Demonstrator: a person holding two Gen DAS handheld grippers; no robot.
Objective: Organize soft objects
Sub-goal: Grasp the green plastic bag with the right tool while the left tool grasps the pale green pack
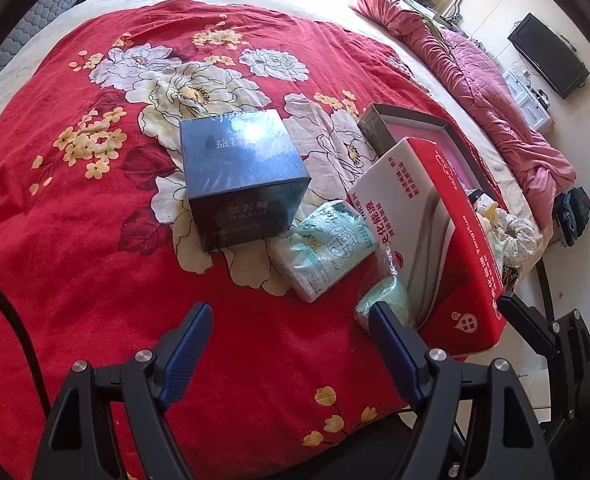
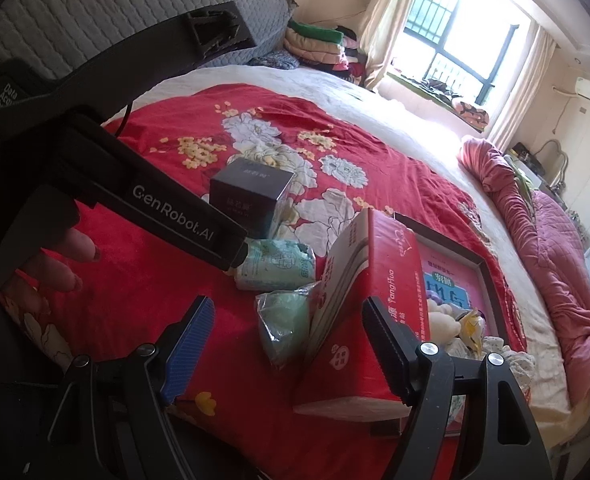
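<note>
Soft objects were scattered across the red floral blanket (image 1: 95, 240) on the bed: a pale green tissue pack (image 1: 327, 248) lay just in front of the dark blue box (image 1: 243, 180), and a green soft item in a clear bag (image 1: 383, 300) rested against the red-and-white carton (image 1: 435, 240). More soft things (a cream plush (image 2: 447, 320) and a frilled fabric piece (image 2: 515, 360)) were seen piled in the shallow dark-rimmed tray (image 2: 491, 276) behind the carton.

The left claw (image 1: 291, 344) was held wide open above the blanket, nothing between its fingers, with its right finger close by the bagged item. The right claw (image 2: 287, 344) was likewise spread wide and empty, the bagged item and the carton's near end framed between its fingers.

The step in hand was judged to be an approach, with no grasp made yet. For the next move, one claw would probably need to be lowered around the bagged item and closed gently, since the slippery plastic could slide, and the leaning carton could be disturbed.
</note>
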